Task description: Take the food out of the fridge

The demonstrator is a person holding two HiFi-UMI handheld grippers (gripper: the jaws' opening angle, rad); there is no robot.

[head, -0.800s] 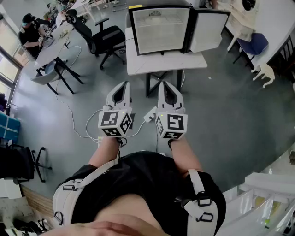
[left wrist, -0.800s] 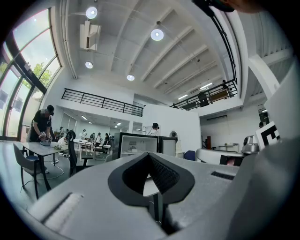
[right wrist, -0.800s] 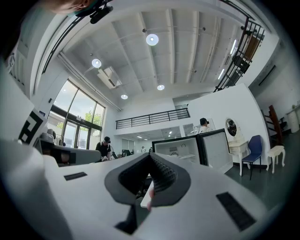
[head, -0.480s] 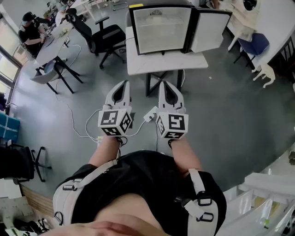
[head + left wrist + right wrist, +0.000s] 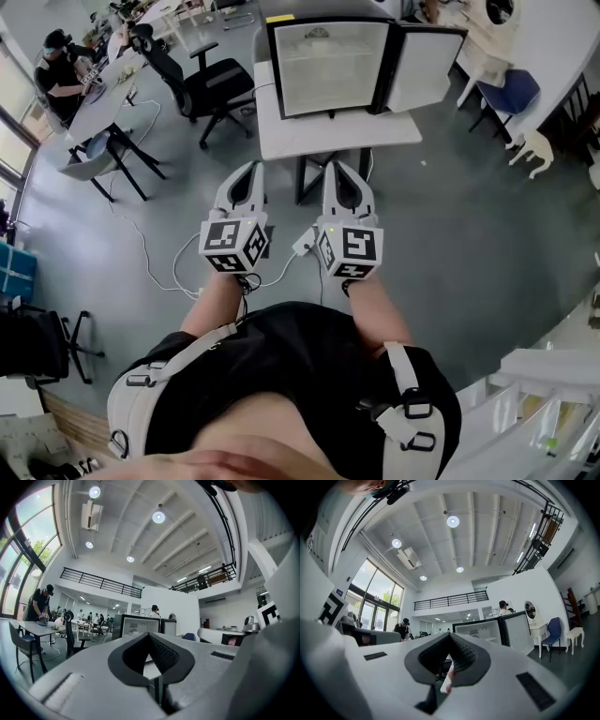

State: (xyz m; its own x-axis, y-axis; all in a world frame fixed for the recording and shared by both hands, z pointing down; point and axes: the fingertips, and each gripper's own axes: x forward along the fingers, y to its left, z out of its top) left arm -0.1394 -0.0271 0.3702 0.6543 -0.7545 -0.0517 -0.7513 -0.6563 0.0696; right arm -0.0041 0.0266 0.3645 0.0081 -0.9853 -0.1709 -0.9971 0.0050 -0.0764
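A small black fridge (image 5: 328, 64) stands on a white table (image 5: 333, 131) ahead of me, its door (image 5: 427, 64) swung open to the right. Its inside looks white with wire shelves, and I cannot make out any food from here. My left gripper (image 5: 247, 172) and right gripper (image 5: 337, 170) are held side by side above the floor, short of the table's front edge, both pointing at the fridge. Both are shut with nothing in them. The fridge (image 5: 139, 626) shows past the closed tips in the left gripper view (image 5: 150, 635), and the fridge (image 5: 480, 631) likewise in the right gripper view (image 5: 450, 635).
A black office chair (image 5: 211, 80) stands left of the table. Beyond it is a desk (image 5: 103, 98) with a person (image 5: 61, 66) at it. A white power strip (image 5: 305, 239) and cables lie on the floor under my grippers. A blue chair (image 5: 511, 89) is at the right.
The head view has shifted slightly, so the fridge and table sit a little lower in the picture. Both grippers keep their place side by side and stay shut.
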